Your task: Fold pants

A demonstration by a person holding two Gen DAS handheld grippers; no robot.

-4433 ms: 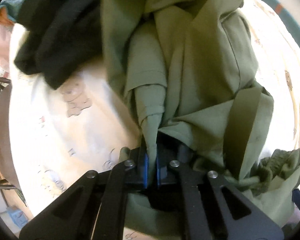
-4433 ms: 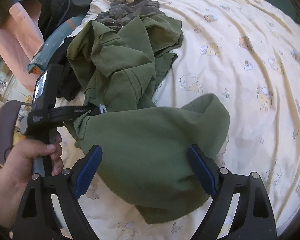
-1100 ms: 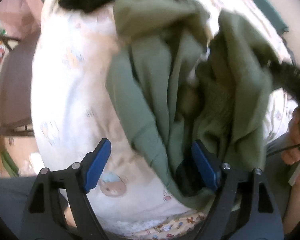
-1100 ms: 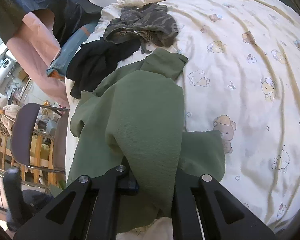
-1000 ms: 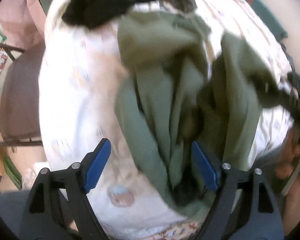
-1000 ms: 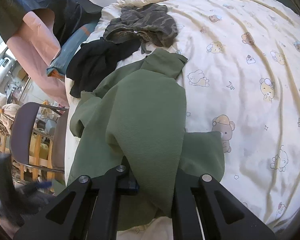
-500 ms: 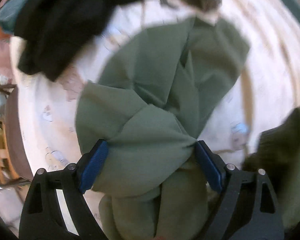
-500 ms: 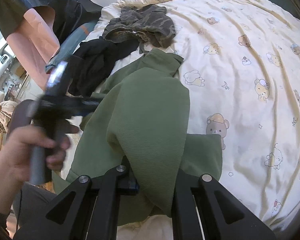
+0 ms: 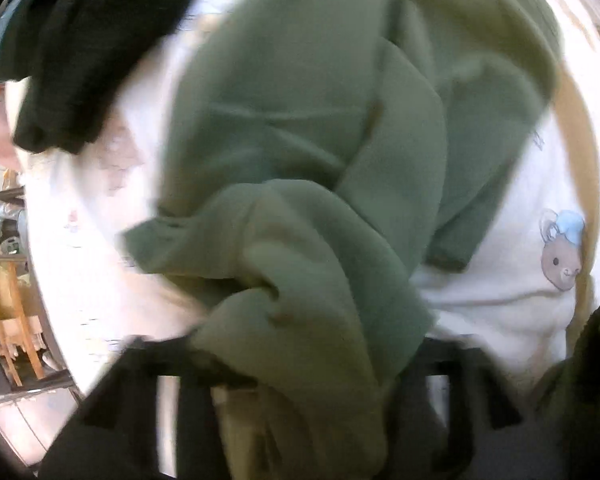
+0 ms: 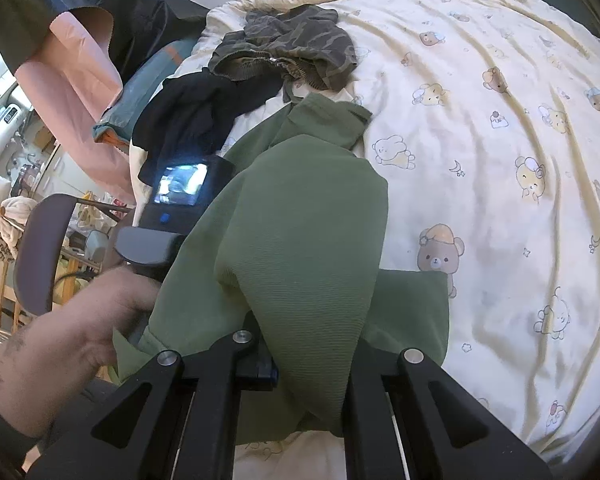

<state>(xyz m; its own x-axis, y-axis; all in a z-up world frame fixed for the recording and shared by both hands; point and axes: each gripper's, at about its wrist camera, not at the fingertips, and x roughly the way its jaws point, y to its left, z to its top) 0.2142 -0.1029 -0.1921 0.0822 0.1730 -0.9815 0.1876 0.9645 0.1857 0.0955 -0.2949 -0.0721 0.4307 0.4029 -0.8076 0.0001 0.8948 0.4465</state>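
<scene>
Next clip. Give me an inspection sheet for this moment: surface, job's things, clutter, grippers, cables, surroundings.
Surface: bed with a cream bear-print sheet, wrinkled.
Job's things: green pants, bunched and unfolded, lying near the bed's edge.
Clutter: black garment and camouflage garment beyond the pants, touching each other.
Grippers: right gripper shut on a raised fold of the pants; left gripper closing, with pants fabric between its jaws, picture blurred. The person's left hand holds it.
Cables: nothing seen.
Surroundings: chair beside the bed, pink cloth hanging behind, wooden furniture at far left.
</scene>
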